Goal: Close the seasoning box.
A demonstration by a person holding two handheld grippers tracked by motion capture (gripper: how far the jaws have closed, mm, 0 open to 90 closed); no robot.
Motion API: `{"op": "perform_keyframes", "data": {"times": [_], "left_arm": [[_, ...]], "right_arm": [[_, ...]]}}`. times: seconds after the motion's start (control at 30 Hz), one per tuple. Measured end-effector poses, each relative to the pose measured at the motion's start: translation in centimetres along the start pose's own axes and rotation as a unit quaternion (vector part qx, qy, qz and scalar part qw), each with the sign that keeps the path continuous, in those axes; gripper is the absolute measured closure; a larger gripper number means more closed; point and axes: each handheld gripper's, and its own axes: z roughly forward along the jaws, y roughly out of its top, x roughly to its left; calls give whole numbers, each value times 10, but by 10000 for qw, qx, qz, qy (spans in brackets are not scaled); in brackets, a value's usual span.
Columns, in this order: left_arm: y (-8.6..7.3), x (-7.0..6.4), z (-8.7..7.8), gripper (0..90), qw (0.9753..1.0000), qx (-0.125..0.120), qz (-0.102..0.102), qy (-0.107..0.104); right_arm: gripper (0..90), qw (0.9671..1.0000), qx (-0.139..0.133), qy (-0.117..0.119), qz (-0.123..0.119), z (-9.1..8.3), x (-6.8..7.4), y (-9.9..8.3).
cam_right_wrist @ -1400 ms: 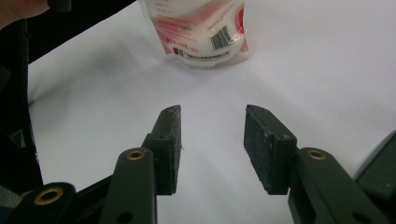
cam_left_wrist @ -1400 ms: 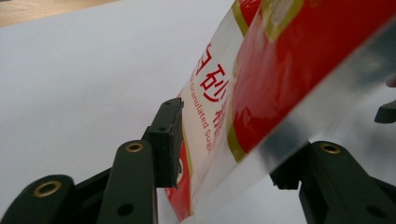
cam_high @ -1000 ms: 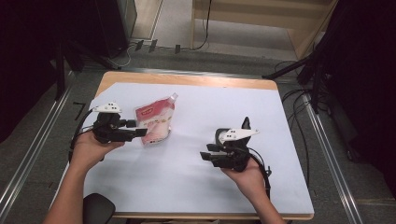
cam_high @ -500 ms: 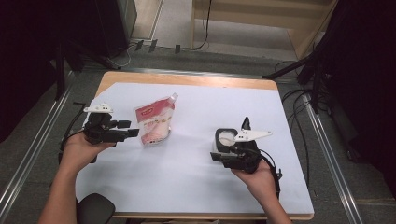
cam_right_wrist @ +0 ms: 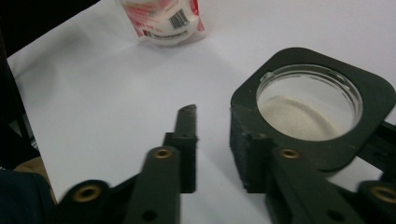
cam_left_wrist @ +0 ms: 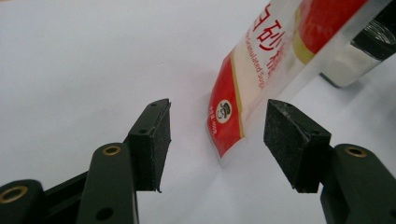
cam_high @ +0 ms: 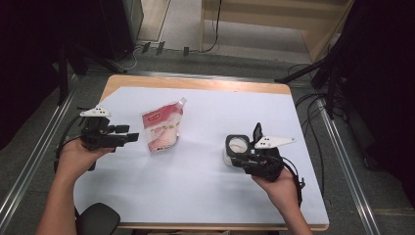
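The right gripper sits near the table's front right, jaws apart and holding nothing; one jaw rests just beside the black collar of the jar, which contains white granules and stands open, lid flipped up. The left gripper is held at the left side, jaws wide open and empty. The sugar pouch lies flat on the white table cover, just beyond the left jaw tips, spout pointing away from the person.

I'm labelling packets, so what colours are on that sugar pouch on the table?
Red and white, with red lettering on the sugar pouch; the left gripper view shows it best.
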Motion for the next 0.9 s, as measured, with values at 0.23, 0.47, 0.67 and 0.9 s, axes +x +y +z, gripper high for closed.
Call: {"op": "perform_keyframes", "data": {"times": [0.23, 0.47, 0.67, 0.9], "left_arm": [[-1, 2, 3, 405, 10000, -17, -5, 37], [-1, 4, 6, 396, 9999, 94, -39, 49], [-1, 3, 9, 395, 9999, 112, 1, 58], [0, 3, 11, 393, 9999, 146, 34, 79]], "right_arm": [[900, 9998, 187, 4, -17, -4, -3, -2], [900, 9999, 124, 58, -60, -22, -12, -1], [900, 9999, 95, -104, -13, -37, -21, -2], [900, 9996, 64, -239, 152, -57, -36, -6]]}}
